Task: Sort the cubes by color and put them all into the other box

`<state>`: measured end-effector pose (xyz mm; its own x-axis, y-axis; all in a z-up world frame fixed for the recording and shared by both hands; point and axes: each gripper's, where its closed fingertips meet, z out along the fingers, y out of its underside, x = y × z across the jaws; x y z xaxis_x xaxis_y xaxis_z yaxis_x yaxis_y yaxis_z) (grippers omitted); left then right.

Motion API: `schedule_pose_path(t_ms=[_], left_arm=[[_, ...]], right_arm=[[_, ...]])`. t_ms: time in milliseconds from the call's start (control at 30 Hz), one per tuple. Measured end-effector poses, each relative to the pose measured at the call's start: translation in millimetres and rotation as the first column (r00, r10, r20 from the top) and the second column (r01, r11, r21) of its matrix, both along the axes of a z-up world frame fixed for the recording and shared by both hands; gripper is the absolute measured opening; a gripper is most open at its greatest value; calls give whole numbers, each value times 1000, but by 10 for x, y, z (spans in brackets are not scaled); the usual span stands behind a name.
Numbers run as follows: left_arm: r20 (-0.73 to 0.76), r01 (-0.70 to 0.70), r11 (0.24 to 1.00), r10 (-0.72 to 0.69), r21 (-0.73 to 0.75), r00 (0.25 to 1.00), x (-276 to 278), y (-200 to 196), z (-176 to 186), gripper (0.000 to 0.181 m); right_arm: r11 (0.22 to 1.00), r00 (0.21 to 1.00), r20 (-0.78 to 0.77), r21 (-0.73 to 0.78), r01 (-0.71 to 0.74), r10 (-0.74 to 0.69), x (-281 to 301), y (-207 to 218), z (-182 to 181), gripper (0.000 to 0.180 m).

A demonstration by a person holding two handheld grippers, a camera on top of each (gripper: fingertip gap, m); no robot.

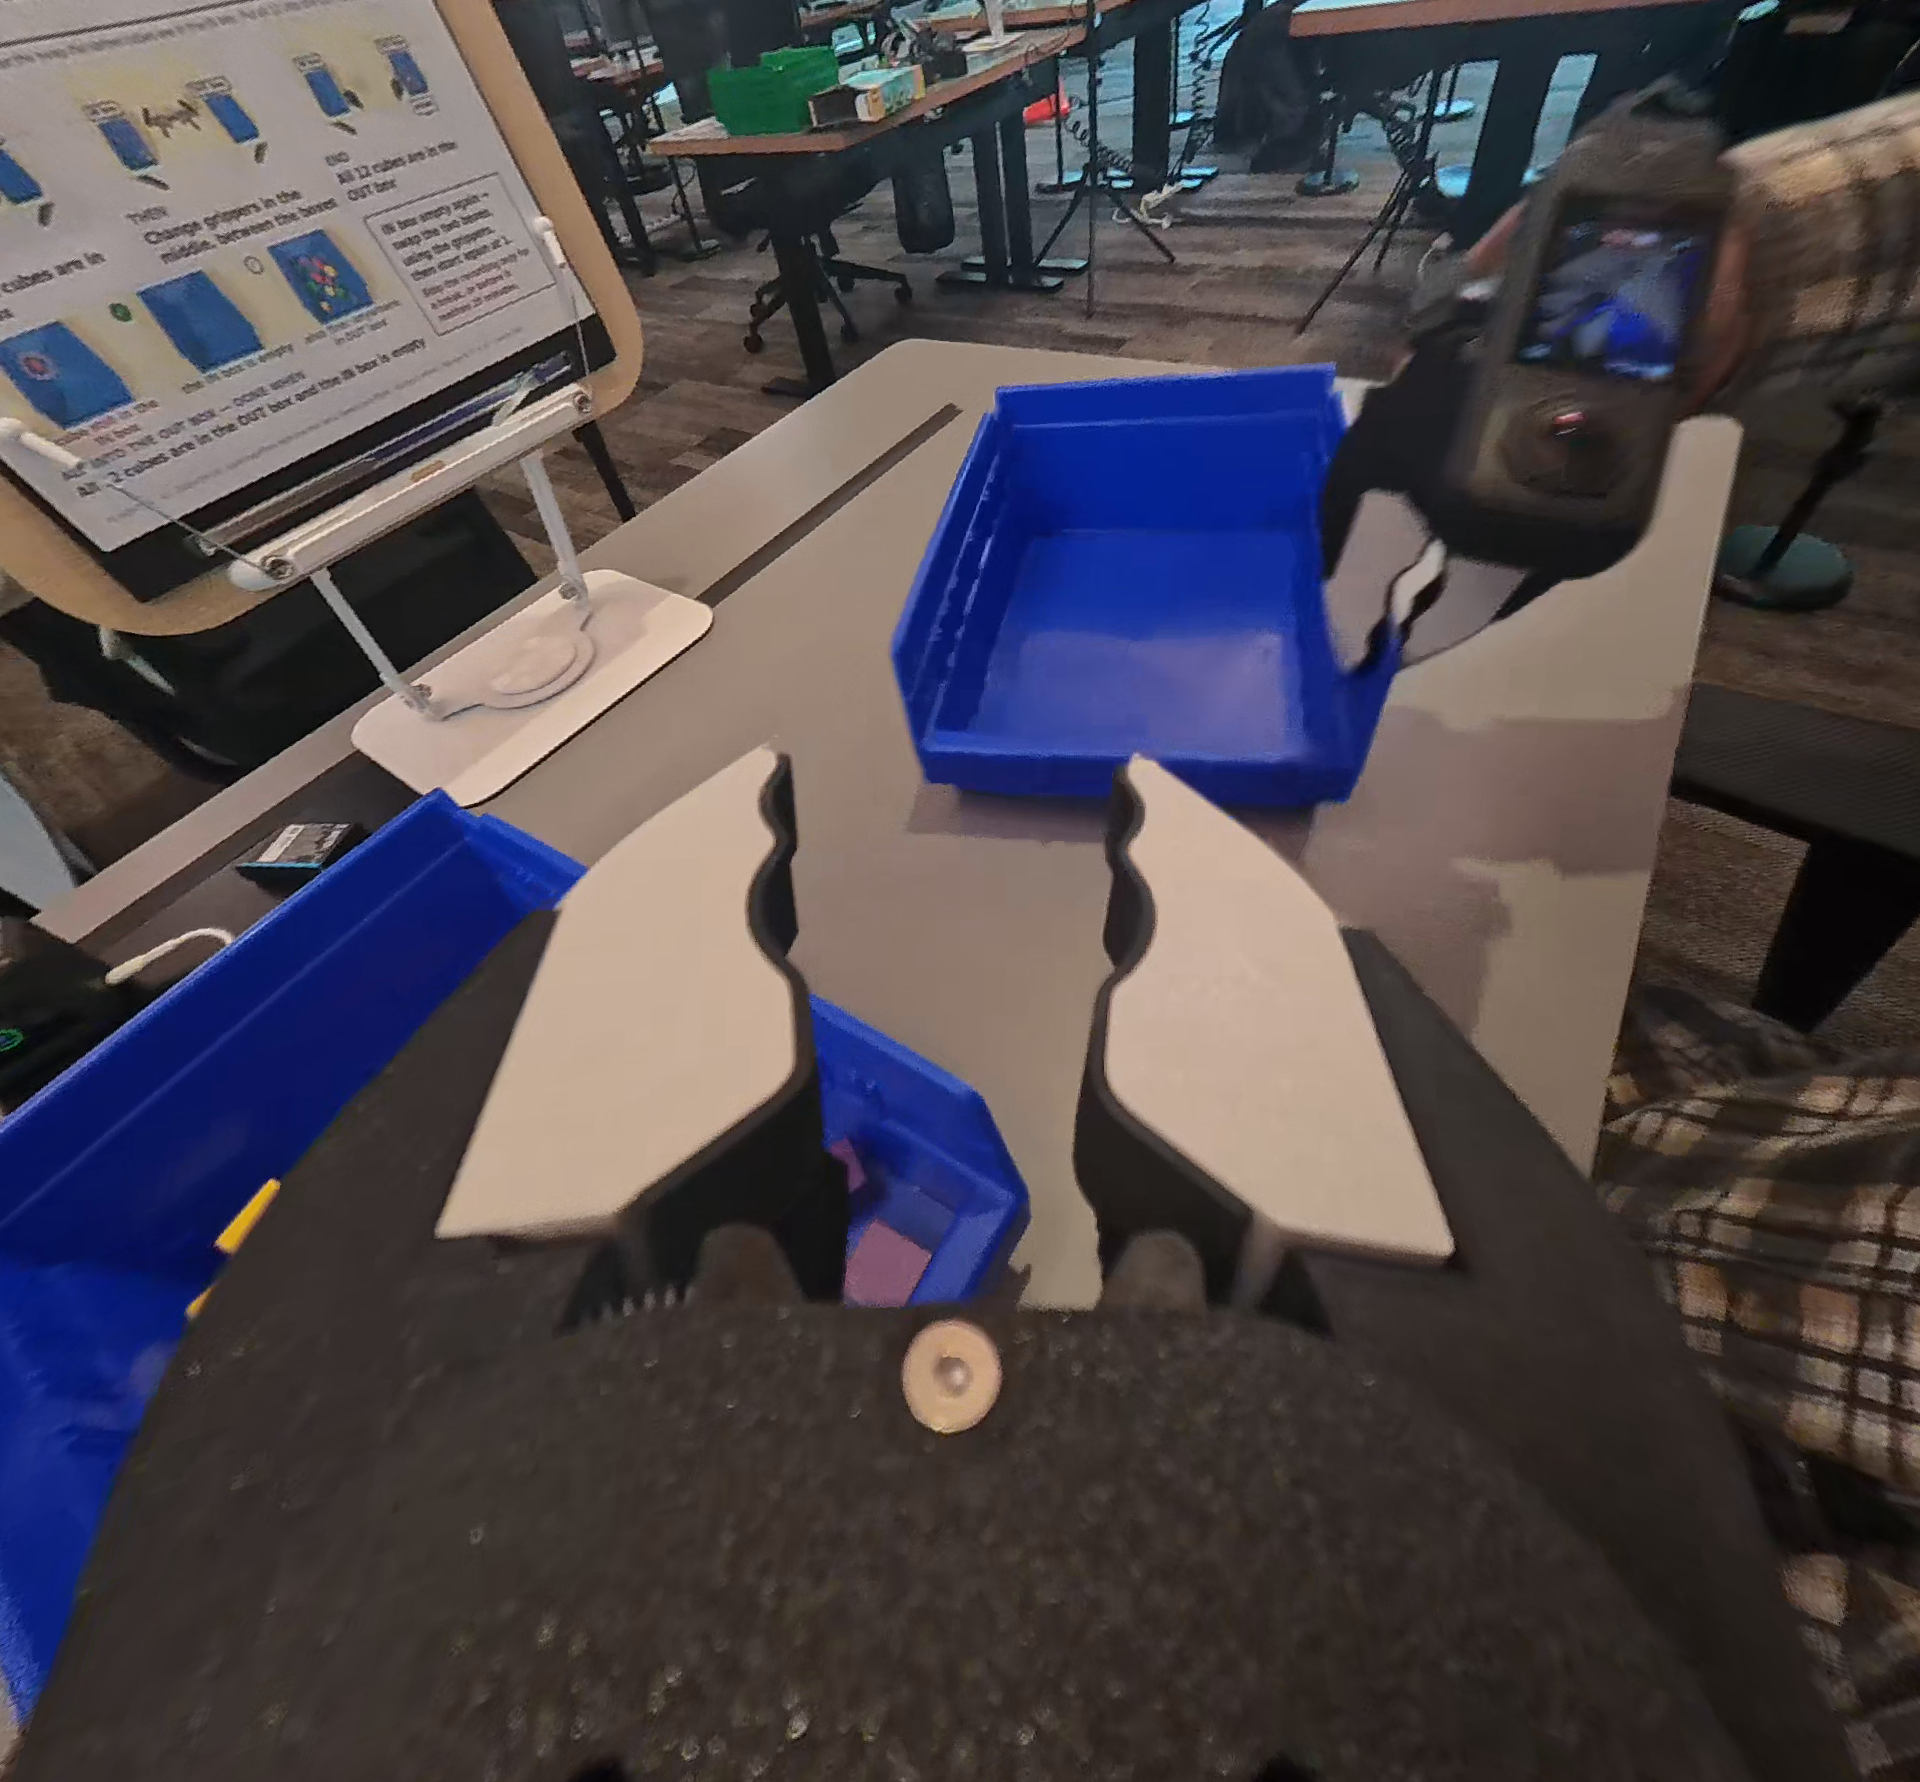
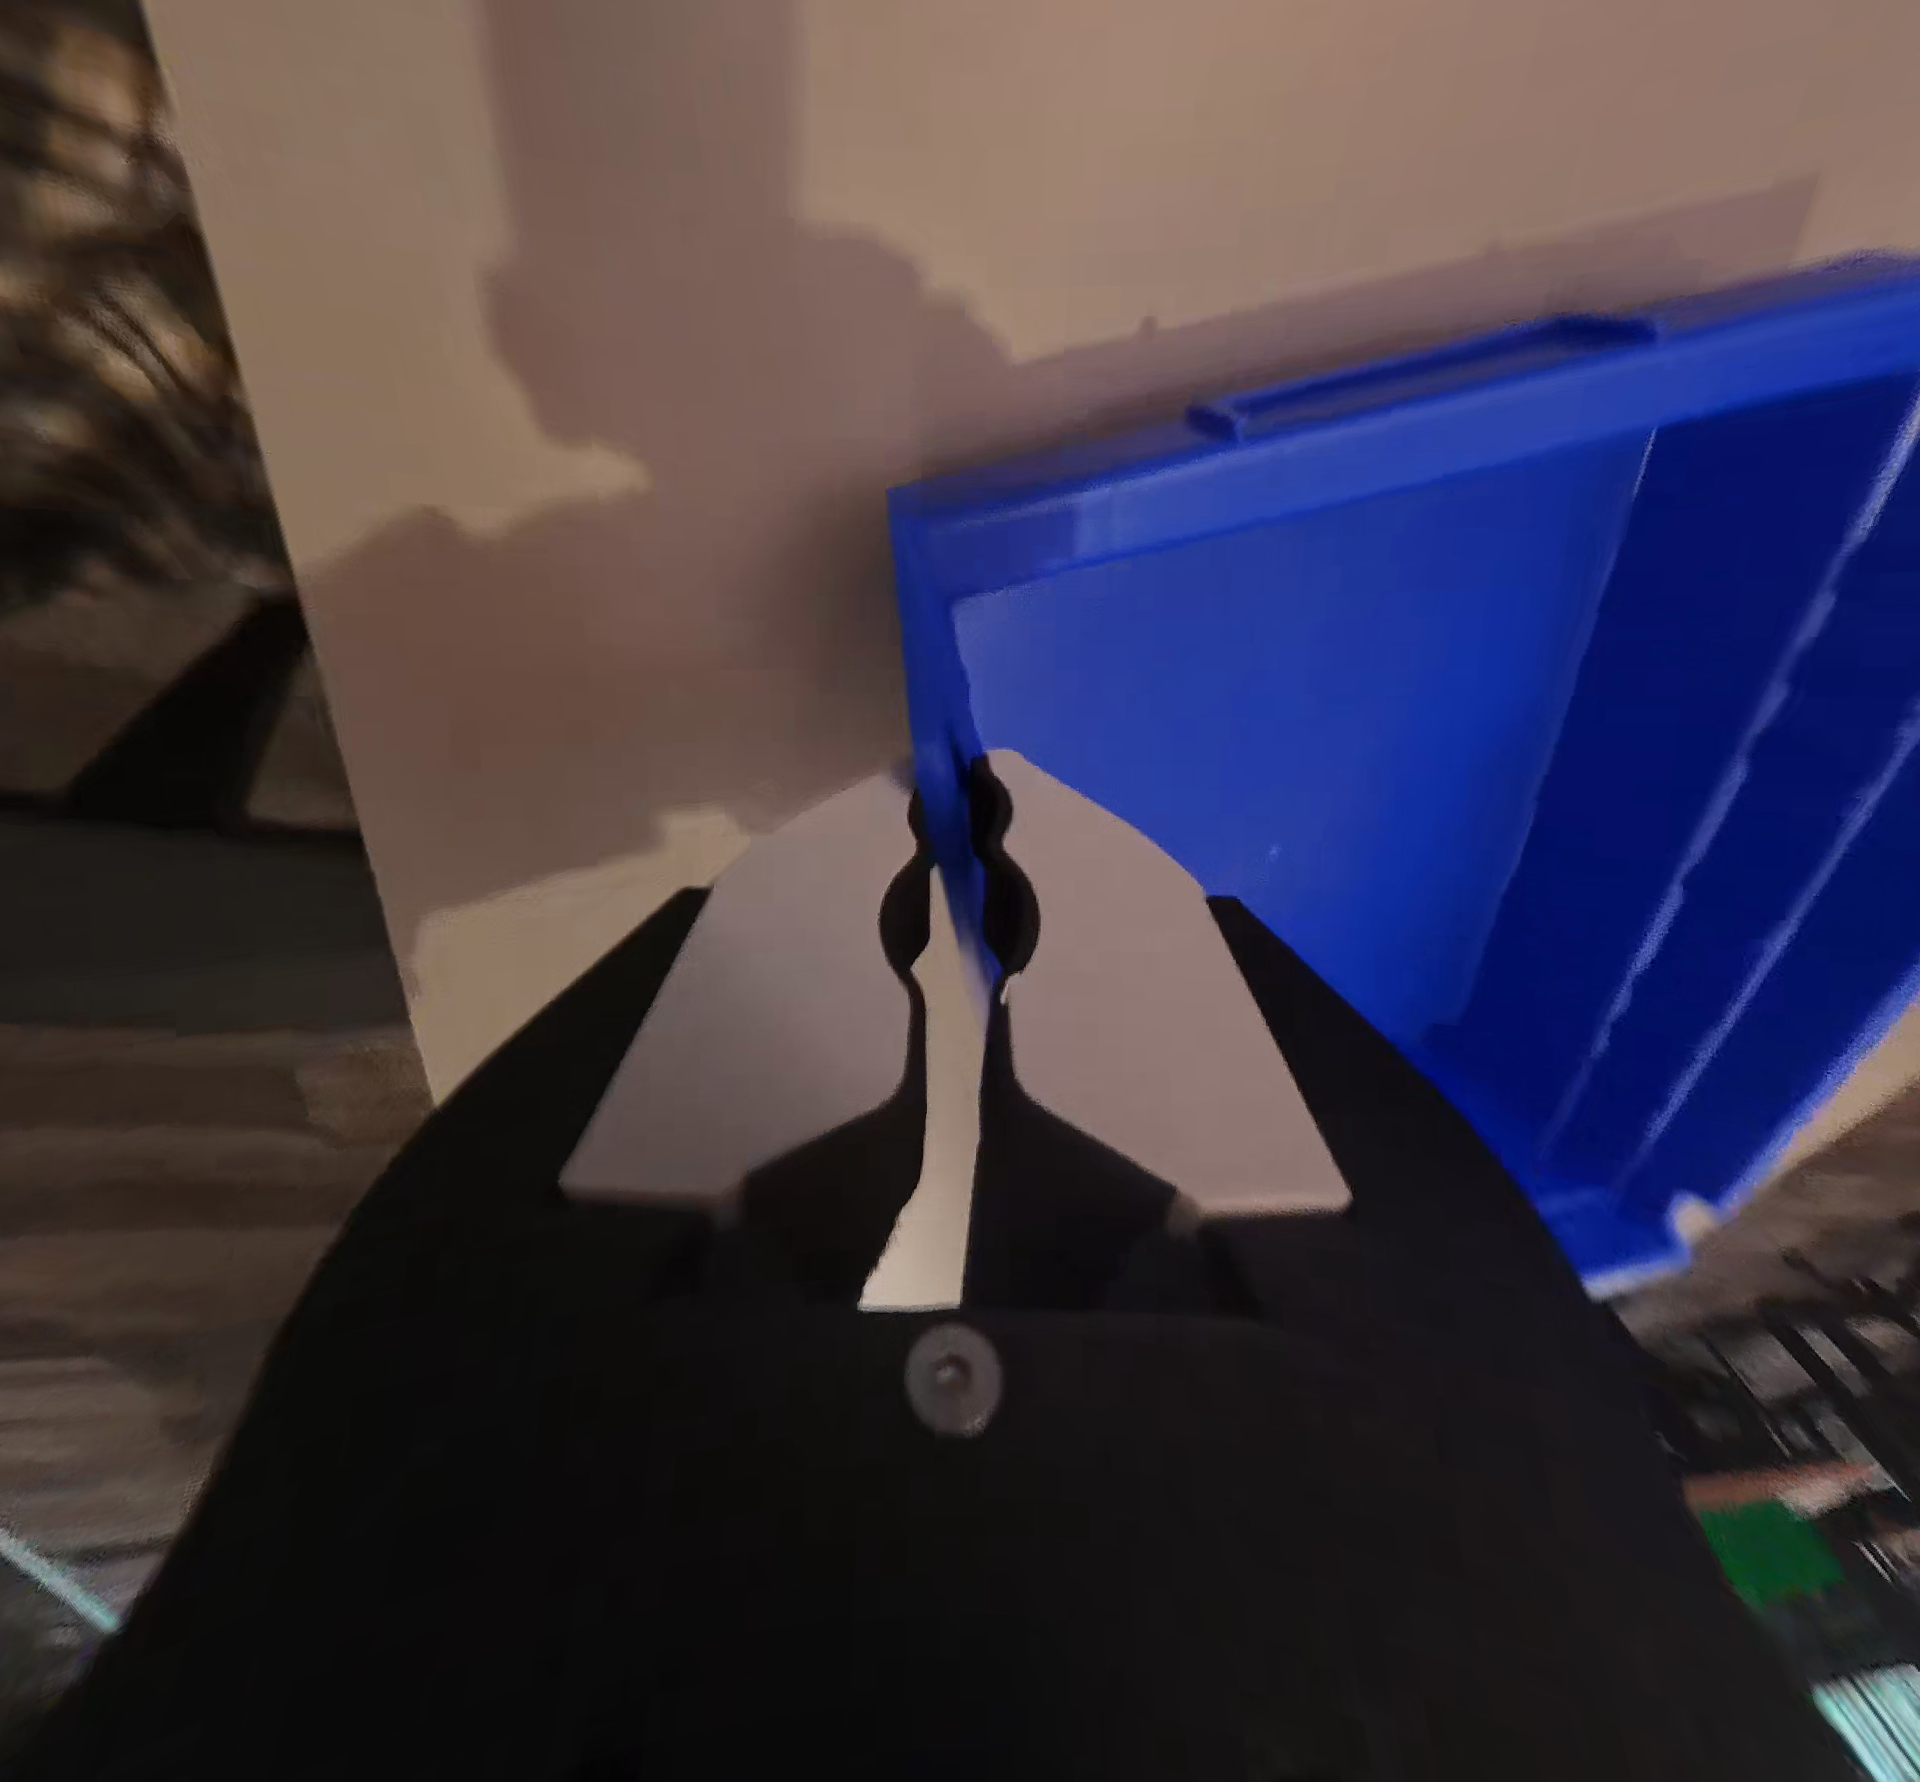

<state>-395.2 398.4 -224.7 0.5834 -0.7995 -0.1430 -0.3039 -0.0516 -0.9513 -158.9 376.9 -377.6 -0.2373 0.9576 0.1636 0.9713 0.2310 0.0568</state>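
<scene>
Two blue plastic bins on the grey tabletop [image 1: 831, 901]. Far blue bin [image 1: 1132, 610] sits bare inside, right corner wall pinched between fingers of right gripper [image 2: 961, 797]. Near blue bin [image 1: 260, 1036] at lower left, under left gripper [image 1: 951, 797], jaws spread wide, gripping nothing. Visible inside the near one: purple foam cubes [image 1: 883, 1265], count unclear; one yellow cube edge [image 1: 244, 1223]. One instruction board on white stand [image 1: 312, 226] behind.

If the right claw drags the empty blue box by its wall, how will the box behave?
The empty blue box is probably light and should slide easily on the smooth table. The right claw pinches only one thin wall near a corner, so the box may swivel or tip.
</scene>
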Motion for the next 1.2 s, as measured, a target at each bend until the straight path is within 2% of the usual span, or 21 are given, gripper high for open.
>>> schedule_pose_path(t_ms=[33, 200, 233, 300, 367, 400, 433, 467, 533, 567, 600, 633, 667, 700, 767, 867, 1000, 1100, 1200], left_arm=[[-11, -7, 1000, 7, -2, 1000, -8, 15, -23, 57], [-61, -2, 1000, 1, -20, 998, 33, 7, -117, 59], [-68, 0, 1000, -2, -23, 998, 42, 0, -130, 59], [-80, 0, 1000, -2, -24, 997, 53, -10, -150, 60], [-87, -7, 1000, 5, -20, 996, 46, -2, -154, 61], [-86, -14, 1000, 12, -20, 996, 39, 10, -151, 61], [-81, -22, 1000, 20, -21, 996, 31, 23, -145, 62], [-76, -27, 999, 25, -23, 997, 26, 36, -141, 62], [-65, -33, 999, 31, -31, 997, 27, 48, -137, 64], [-64, -32, 999, 29, -35, 998, 35, 44, -140, 65], [-67, -29, 999, 26, -38, 997, 44, 34, -148, 65], [-73, -26, 999, 23, -39, 997, 53, 21, -157, 65], [-81, -25, 999, 22, -39, 997, 60, 8, -166, 65], [-88, -23, 999, 19, -38, 996, 66, -5, -174, 65], [-97, -18, 999, 15, -37, 995, 72, -22, -183, 65], [-99, -17, 999, 13, -38, 995, 63, -10, -191, 65], [-103, -22, 999, 17, -48, 995, 34, 30, -224, 65], [-109, -27, 998, 21, -49, 994, 16, 60, -243, 65], [-114, -31, 998, 26, -46, 993, 0, 89, -258, 64]], right_arm=[[999, 999, 44, 34, -5, 4, 197, -2, 7, 5], [978, 965, 245, 205, 42, -93, 1409, 104, 83, 17], [967, 958, 261, 248, 55, -122, 1643, 133, 130, 29], [940, 957, 222, 322, 108, -186, 2002, 163, 270, 67], [866, 941, 34, 405, 294, -336, 2179, 250, 488, 101], [783, 886, -110, 427, 452, -451, 2240, 322, 624, 114], [666, 775, -256, 400, 629, -578, 2305, 382, 743, 121], [525, 609, -370, 308, 793, -702, 2364, 409, 817, 120], [212, 178, -457, -24, 977, -872, 2363, 389, 815, 117], [54, -41, -428, -207, 977, -903, 2314, 374, 771, 116], [-76, -222, -368, -370, 926, -903, 2242, 374, 717, 113], [-172, -358, -298, -505, 846, -885, 2159, 394, 660, 110], [-251, -456, -221, -597, 762, -862, 2098, 415, 590, 107], [-310, -513, -154, -640, 703, -845, 2067, 427, 498, 107], [-384, -548, -83, -627, 678, -832, 2071, 433, 288, 106], [-401, -521, -79, -543, 738, -850, 2117, 475, 58, 99], [-381, -473, -108, -451, 807, -874, 2191, 548, -67, 60], [-353, -436, -100, -440, 826, -894, 2190, 587, -82, 7], [-346, -407, -84, -388, 854, -910, 2305, 612, -88, 5]])
